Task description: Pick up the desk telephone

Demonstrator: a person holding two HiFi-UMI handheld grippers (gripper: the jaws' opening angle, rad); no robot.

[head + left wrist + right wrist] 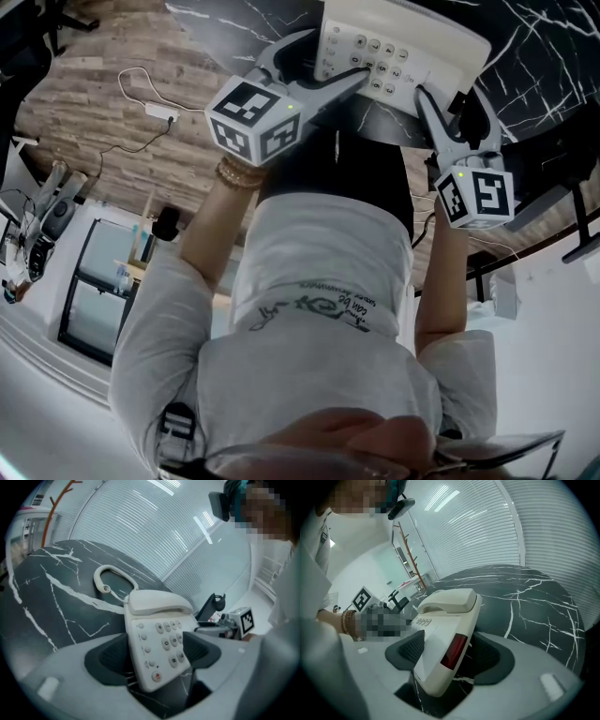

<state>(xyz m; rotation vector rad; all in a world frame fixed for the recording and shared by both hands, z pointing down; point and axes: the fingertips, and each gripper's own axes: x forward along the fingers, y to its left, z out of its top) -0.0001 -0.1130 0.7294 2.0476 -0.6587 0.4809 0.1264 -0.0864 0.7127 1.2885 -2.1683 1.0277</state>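
Telephone (436, 47) rests on the dark marble table (47, 602), handset (159, 603) in its cradle. My left gripper (159, 654) stands wide astride the keypad corner. My right gripper (449, 654) stands wide astride the far side. The pads look clear of the casing. This fits closing in for the lift, or letting go once it is set down. Either way I keep both hands level and avoid knocking the handset.

Print on the shirt (314, 307) illegible (upside down, too small), desk telephone (380, 58) key markings blurred, nothing readable
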